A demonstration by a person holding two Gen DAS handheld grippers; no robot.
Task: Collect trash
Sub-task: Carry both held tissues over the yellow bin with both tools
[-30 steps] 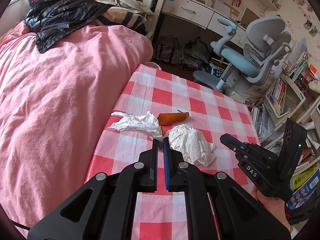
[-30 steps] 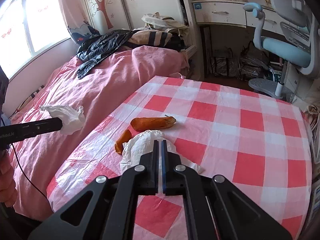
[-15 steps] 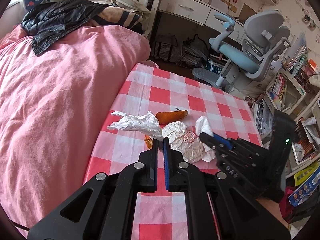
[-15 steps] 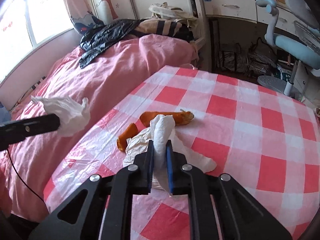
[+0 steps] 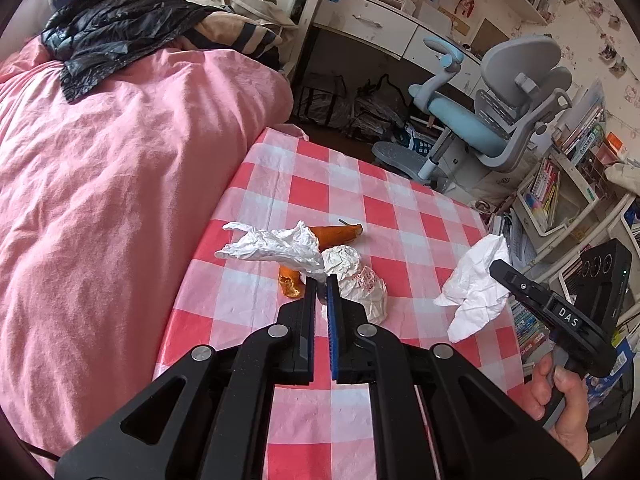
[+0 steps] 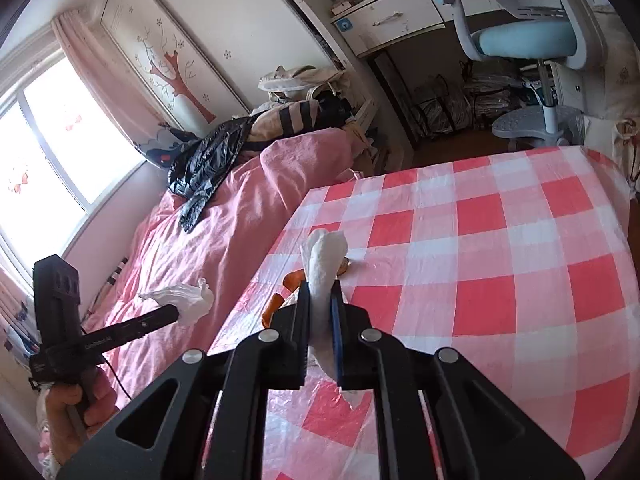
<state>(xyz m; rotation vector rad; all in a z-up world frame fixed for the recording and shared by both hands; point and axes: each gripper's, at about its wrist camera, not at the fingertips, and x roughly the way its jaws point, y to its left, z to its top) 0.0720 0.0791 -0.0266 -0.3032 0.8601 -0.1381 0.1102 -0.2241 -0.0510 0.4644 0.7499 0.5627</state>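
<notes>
Beside your checked table (image 5: pixel 400 216) lies a pink bed (image 5: pixel 120 184) with a black jacket (image 5: pixel 116 28); a desk chair (image 5: pixel 504 112) stands beyond. On the cloth sit a carrot (image 5: pixel 338 233), a carrot stub (image 5: pixel 290 280) and a paper ball (image 5: pixel 360 284), just ahead of your left claw (image 5: pixel 321 280). That claw is clamped on a crumpled tissue (image 5: pixel 276 246). Your right claw (image 6: pixel 320 296) is clamped on a second tissue (image 6: pixel 326 264), held above the table, right of the pile.
</notes>
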